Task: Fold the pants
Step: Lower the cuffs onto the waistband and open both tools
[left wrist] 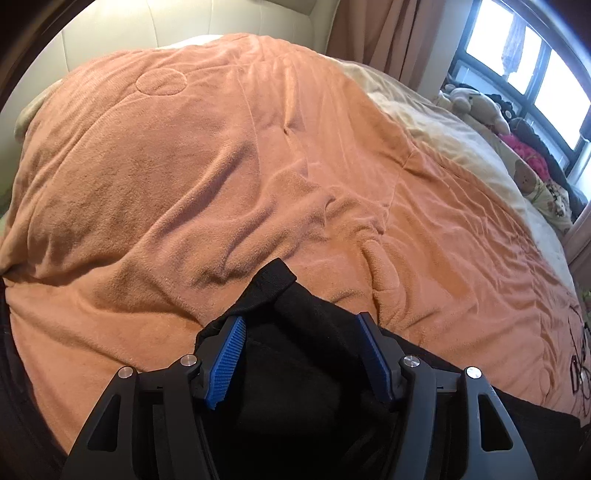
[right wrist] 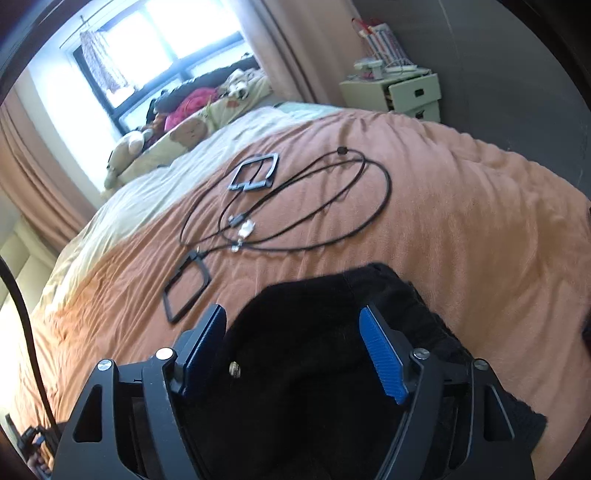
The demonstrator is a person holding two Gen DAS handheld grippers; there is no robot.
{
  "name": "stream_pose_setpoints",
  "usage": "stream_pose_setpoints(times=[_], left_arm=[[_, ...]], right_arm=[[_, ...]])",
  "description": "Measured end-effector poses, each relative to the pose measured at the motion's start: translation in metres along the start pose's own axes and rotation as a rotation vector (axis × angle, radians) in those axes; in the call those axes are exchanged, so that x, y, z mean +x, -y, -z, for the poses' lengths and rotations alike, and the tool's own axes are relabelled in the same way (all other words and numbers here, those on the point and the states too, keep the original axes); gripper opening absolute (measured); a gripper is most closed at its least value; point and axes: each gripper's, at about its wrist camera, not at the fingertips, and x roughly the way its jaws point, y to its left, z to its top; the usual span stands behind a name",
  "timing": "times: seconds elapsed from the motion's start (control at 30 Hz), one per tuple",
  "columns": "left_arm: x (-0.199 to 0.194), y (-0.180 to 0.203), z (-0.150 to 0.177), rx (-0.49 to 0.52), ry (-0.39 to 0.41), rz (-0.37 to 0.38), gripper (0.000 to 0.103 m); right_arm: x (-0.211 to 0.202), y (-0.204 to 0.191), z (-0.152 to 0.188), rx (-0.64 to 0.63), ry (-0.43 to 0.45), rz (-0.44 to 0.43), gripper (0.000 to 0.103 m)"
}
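Observation:
Black pants (left wrist: 306, 369) lie bunched on the orange blanket (left wrist: 184, 184) at the near edge of the bed. In the left wrist view a ribbed cuff end (left wrist: 271, 284) sticks up past the fingertips. My left gripper (left wrist: 301, 332) is open, its blue pads either side of the black cloth, not closed on it. In the right wrist view the pants (right wrist: 314, 332) fill the space between the fingers. My right gripper (right wrist: 291, 317) is open over the cloth, jaws wide apart.
Black cables (right wrist: 314, 206) and two black square frames (right wrist: 255, 171) (right wrist: 186, 291) lie on the blanket beyond the pants. Plush toys and pillows (right wrist: 177, 125) line the window side. A white drawer unit (right wrist: 399, 88) stands past the bed. A padded headboard (left wrist: 184, 26) is behind.

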Motion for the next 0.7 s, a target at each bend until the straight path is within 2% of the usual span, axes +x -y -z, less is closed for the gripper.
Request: stream_pose_setpoints(times=[0.2, 0.27, 0.33, 0.37, 0.43, 0.47, 0.6, 0.7], left_arm=[[-0.033, -0.003, 0.000, 0.017, 0.009, 0.036, 0.064], [-0.043, -0.003, -0.002, 0.009, 0.000, 0.058, 0.069], [-0.053, 0.002, -0.002, 0.020, -0.002, 0.066, 0.076], [-0.057, 0.003, -0.001, 0.027, -0.002, 0.068, 0.081], [-0.067, 0.004, -0.001, 0.035, 0.023, 0.042, 0.098], [-0.072, 0.003, -0.002, 0.033, 0.038, 0.039, 0.101], [-0.083, -0.006, 0.000, 0.001, 0.028, 0.046, 0.102], [-0.092, -0.014, 0.010, 0.014, 0.026, 0.042, 0.102]], right_arm=[[-0.028, 0.017, 0.005, -0.002, -0.015, -0.005, 0.074], [-0.038, 0.021, 0.005, -0.002, -0.019, -0.019, 0.074], [-0.048, 0.023, 0.004, -0.012, -0.021, -0.033, 0.074], [-0.055, 0.024, 0.006, -0.017, -0.023, -0.045, 0.078], [-0.064, 0.027, 0.008, -0.023, -0.023, -0.060, 0.082], [-0.067, 0.029, 0.009, -0.027, -0.024, -0.065, 0.082], [-0.082, 0.035, 0.014, -0.052, -0.030, -0.070, 0.082], [-0.092, 0.039, 0.018, -0.061, -0.027, -0.066, 0.082]])
